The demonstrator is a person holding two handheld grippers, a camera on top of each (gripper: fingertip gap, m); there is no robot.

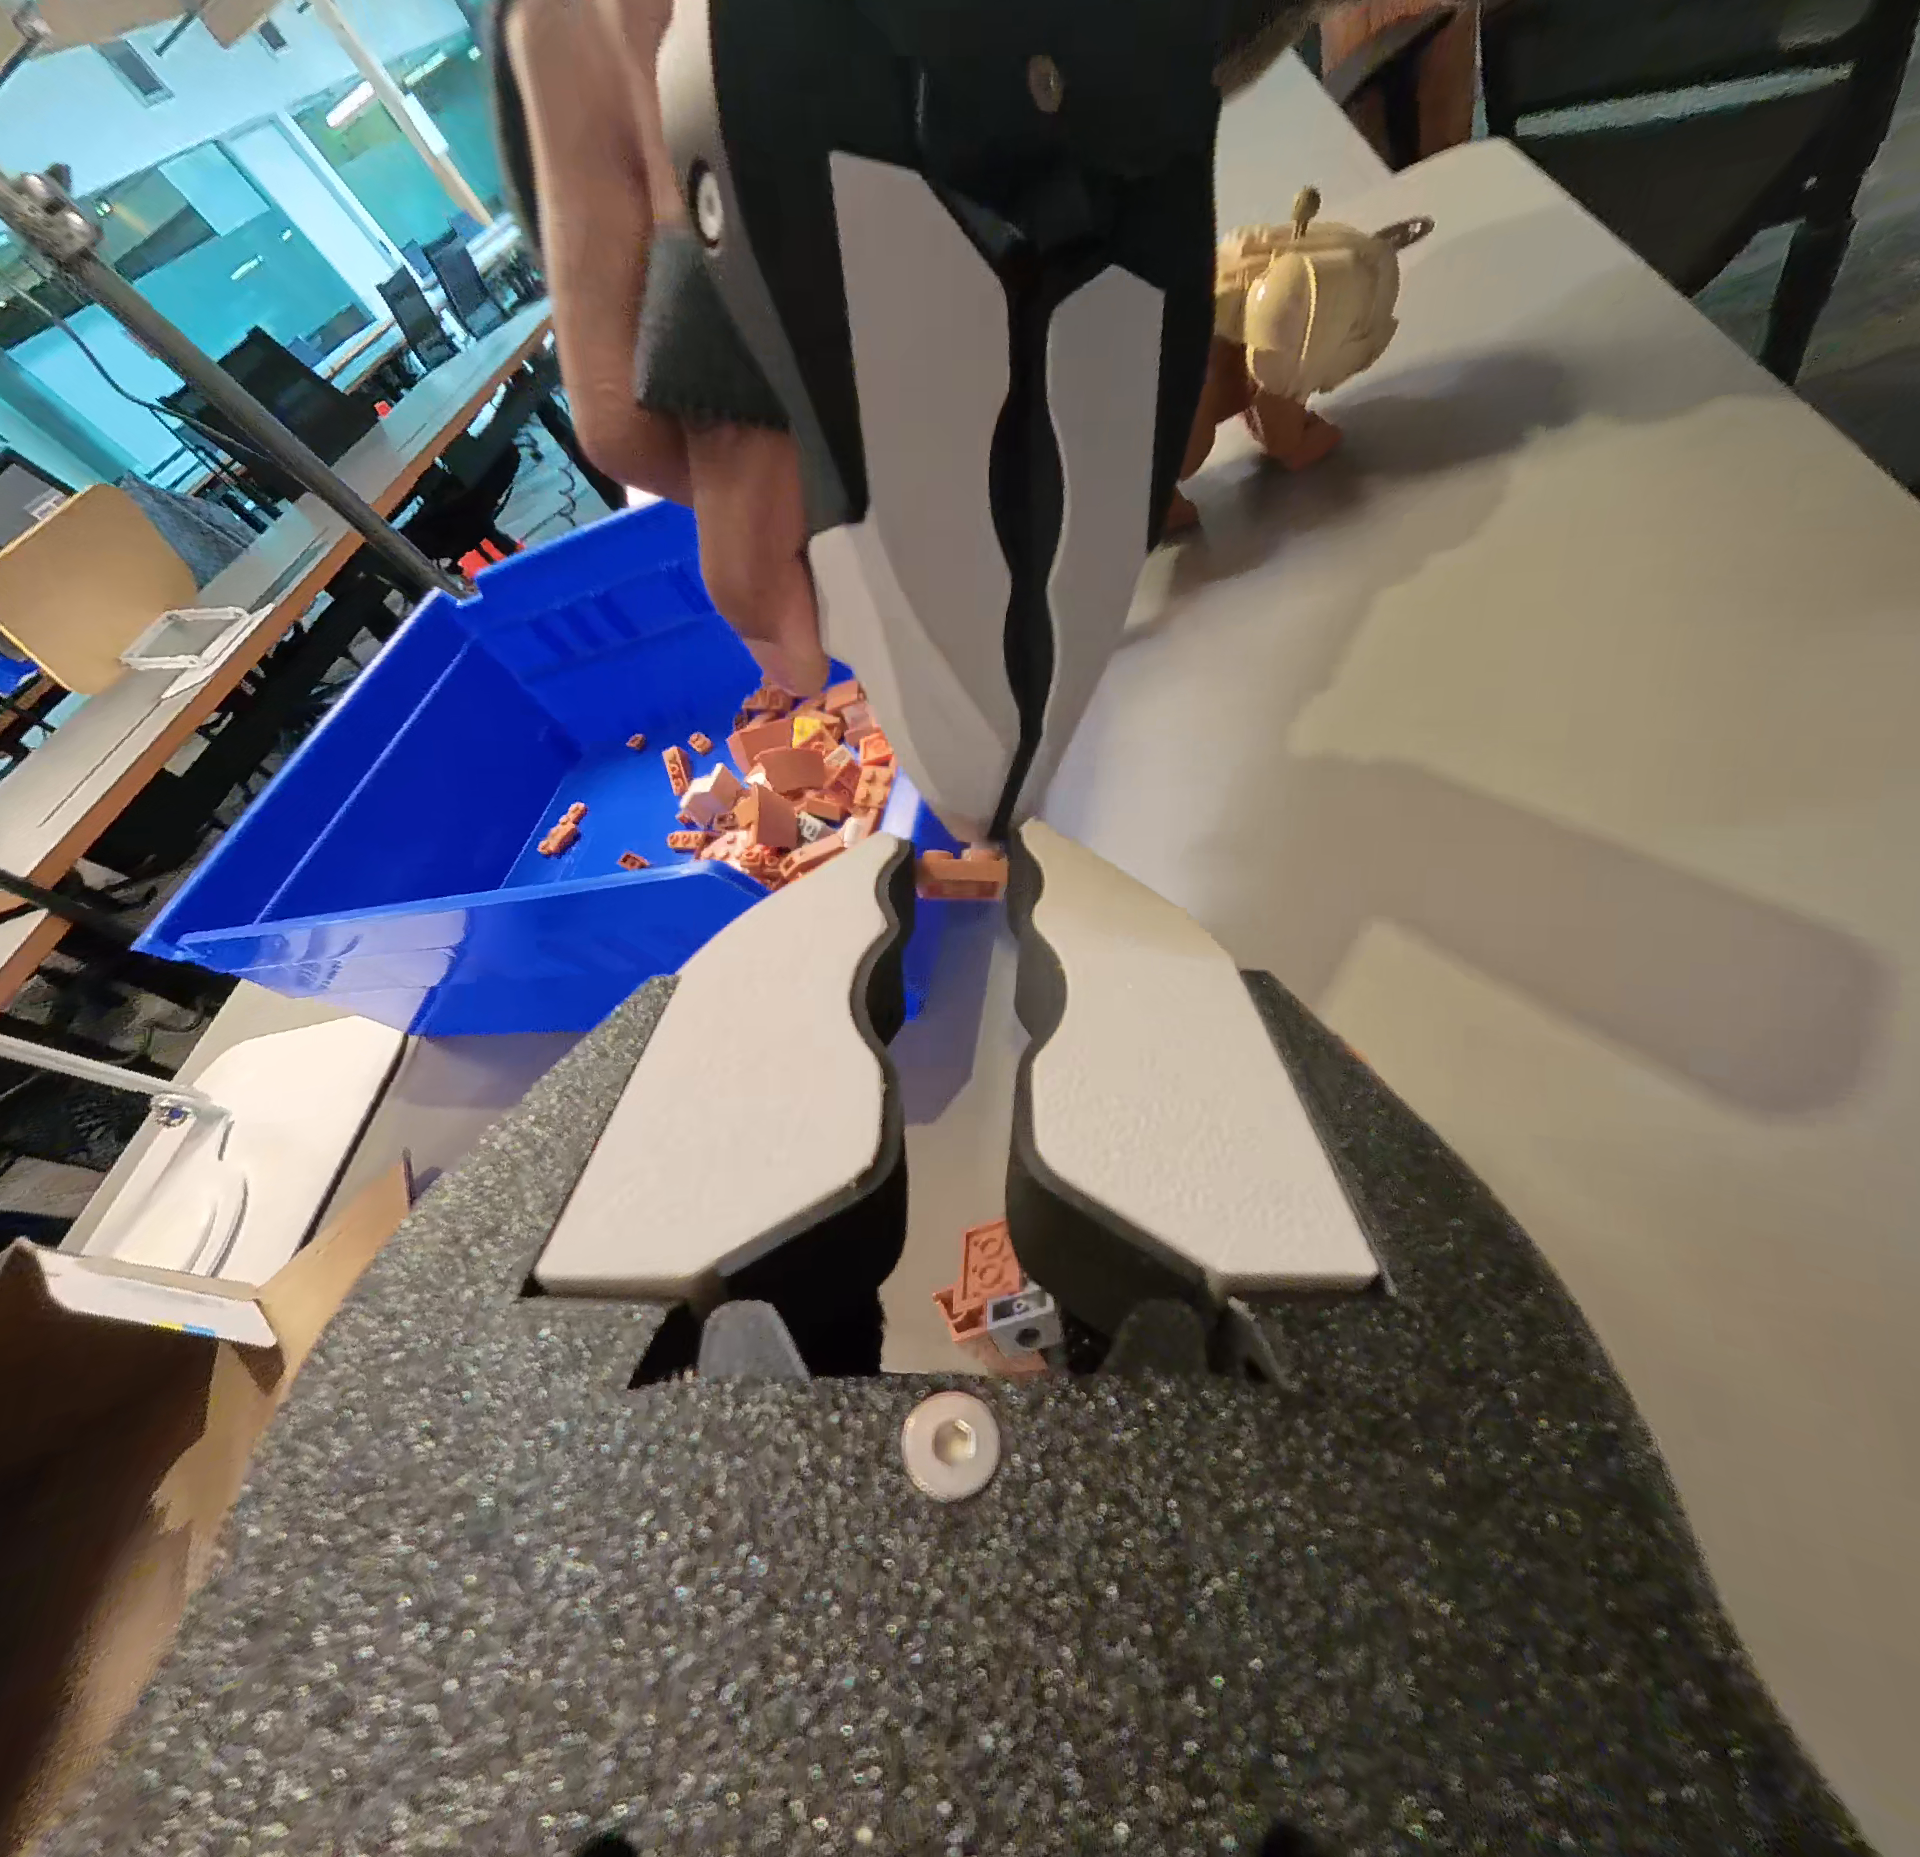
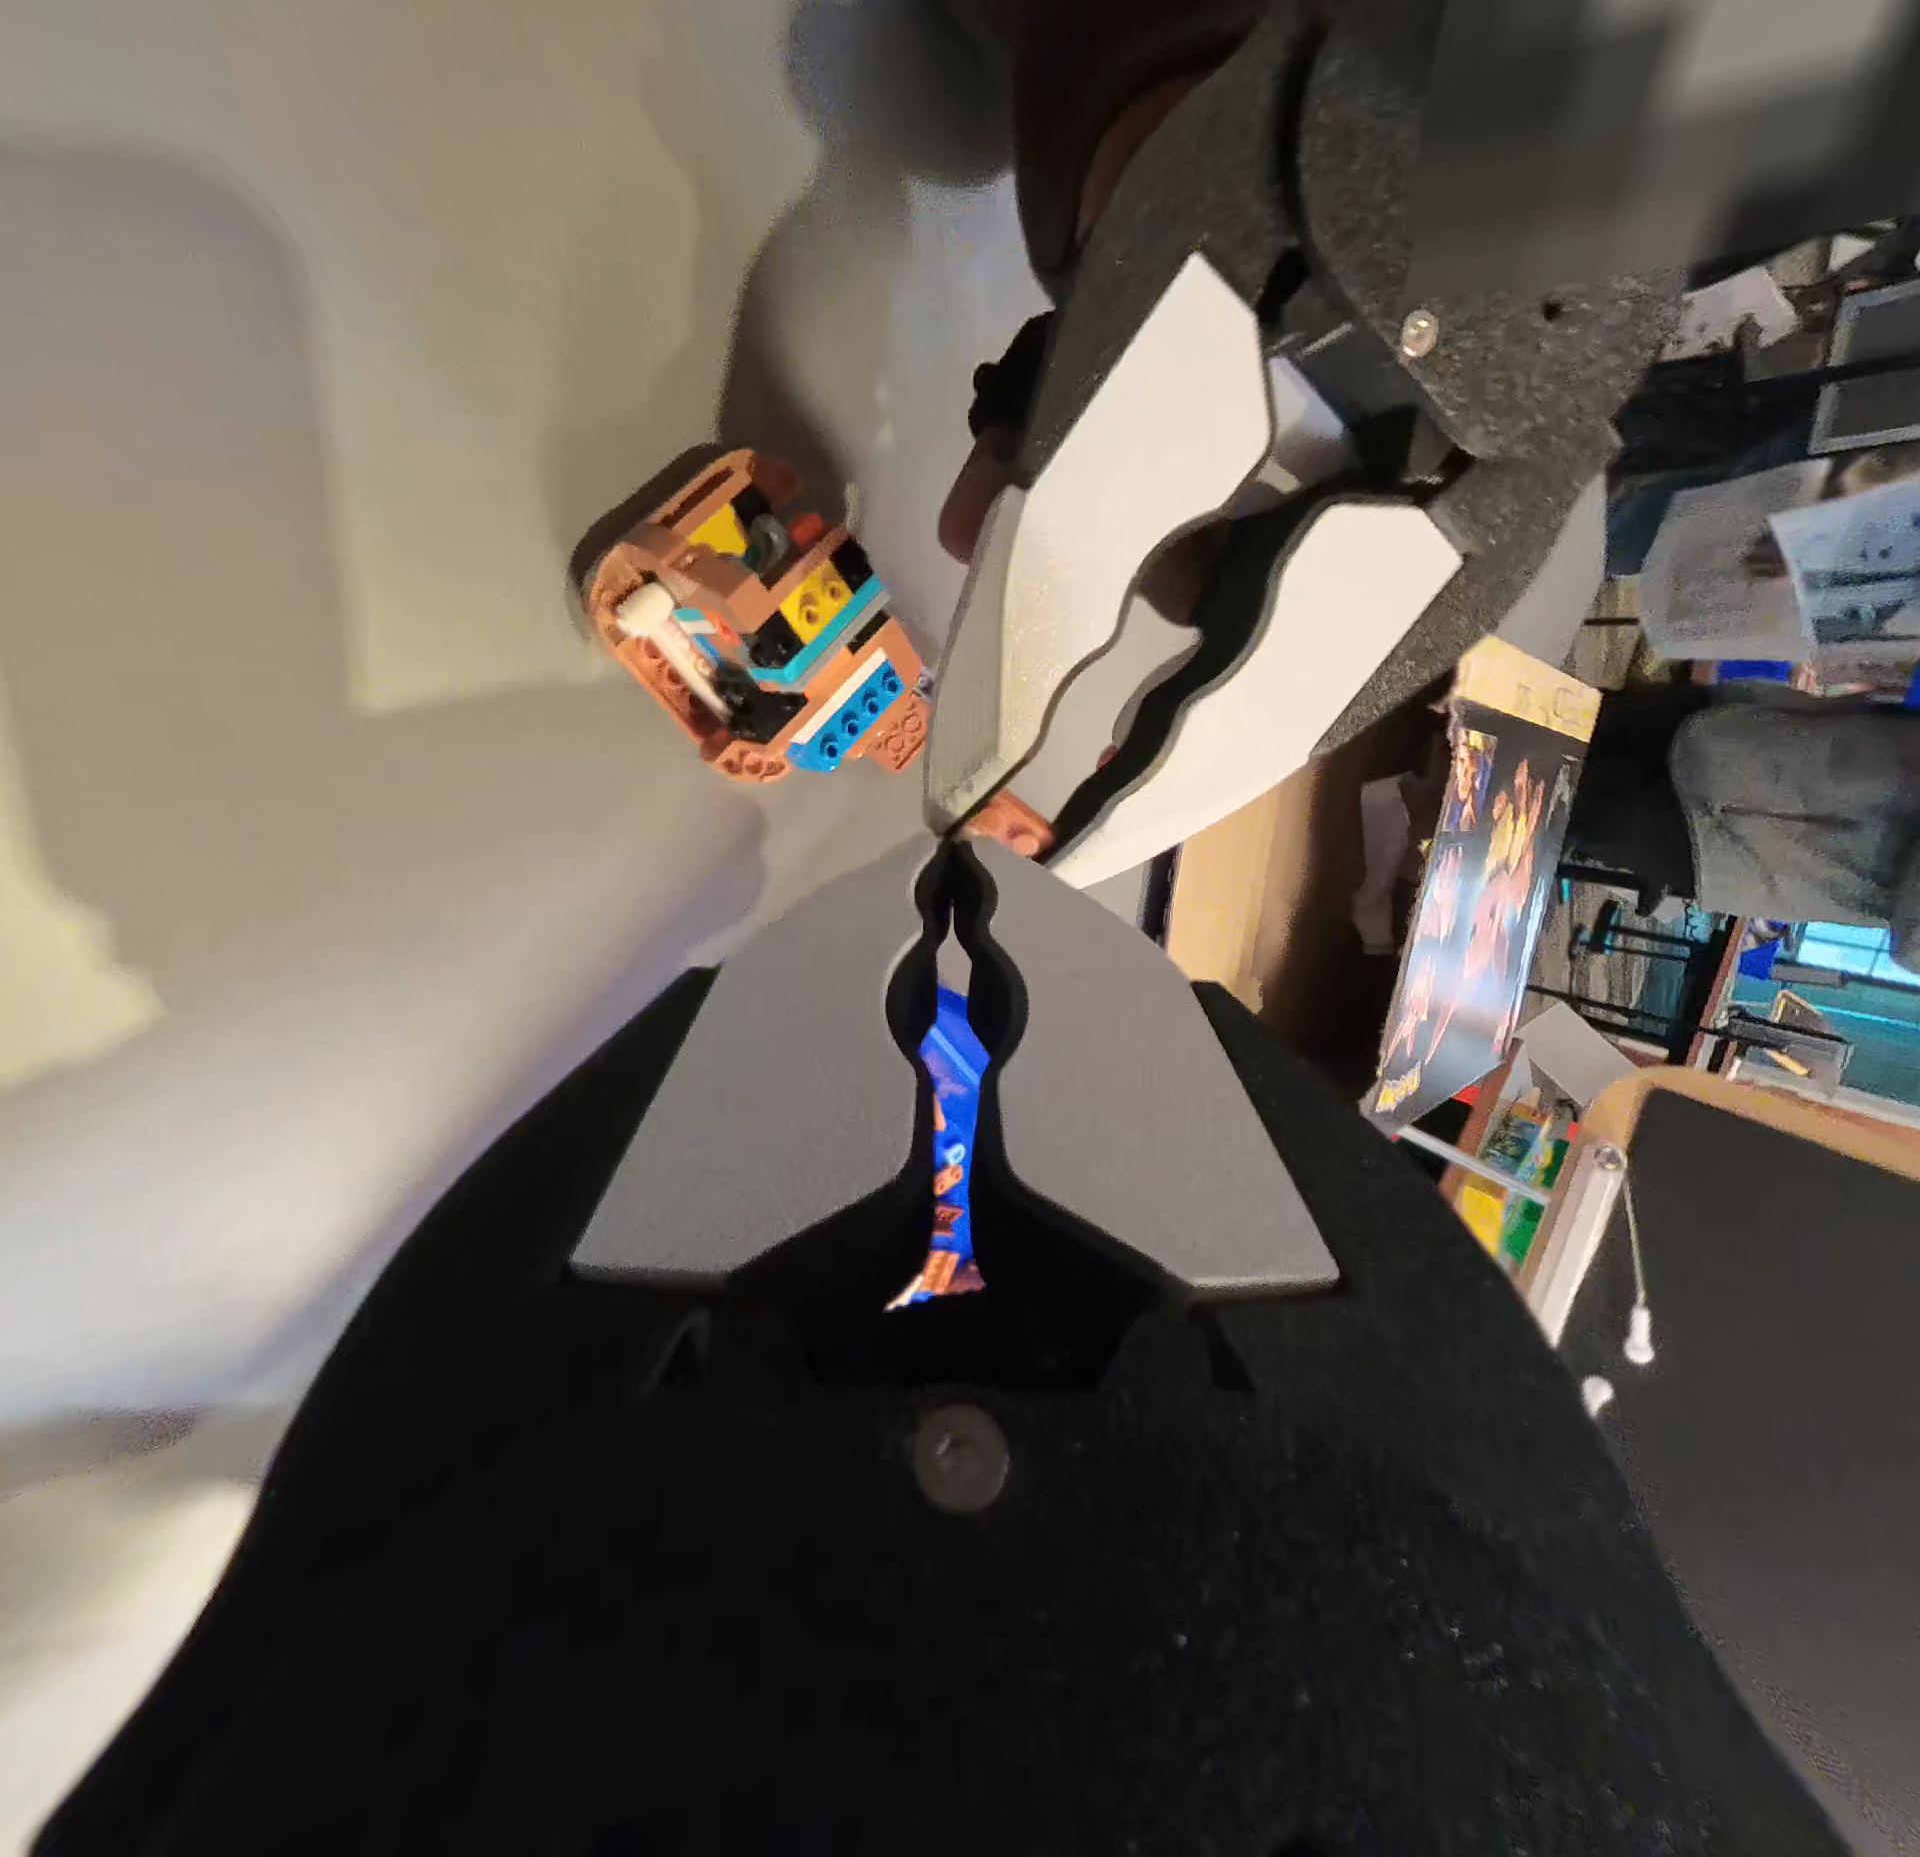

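My left gripper (image 1: pixel 963 851) is shut on a small brown brick (image 1: pixel 961 875), held crosswise between its pads above the near corner of a blue bin (image 1: pixel 416 820). The right wrist view shows the same brick (image 2: pixel 1016 822) in the left gripper (image 2: pixel 1006 839). My right gripper (image 2: pixel 951 851) is shut, its tips against the brick's end. In the left wrist view it (image 1: pixel 1003 820) comes down from above onto the brick's top. I cannot tell whether anything small is pinched in its tips.
The bin holds a pile of brown bricks (image 1: pixel 800 779). A partly built brick model (image 1: pixel 1299 301) stands on the white table (image 1: pixel 1558 768); the right wrist view shows it (image 2: pixel 748 612) too. Loose bricks (image 1: pixel 987 1277) lie below my left fingers. A cardboard box (image 1: pixel 104 1444) is at the left. The tips of both grippers are at nearly the same place.
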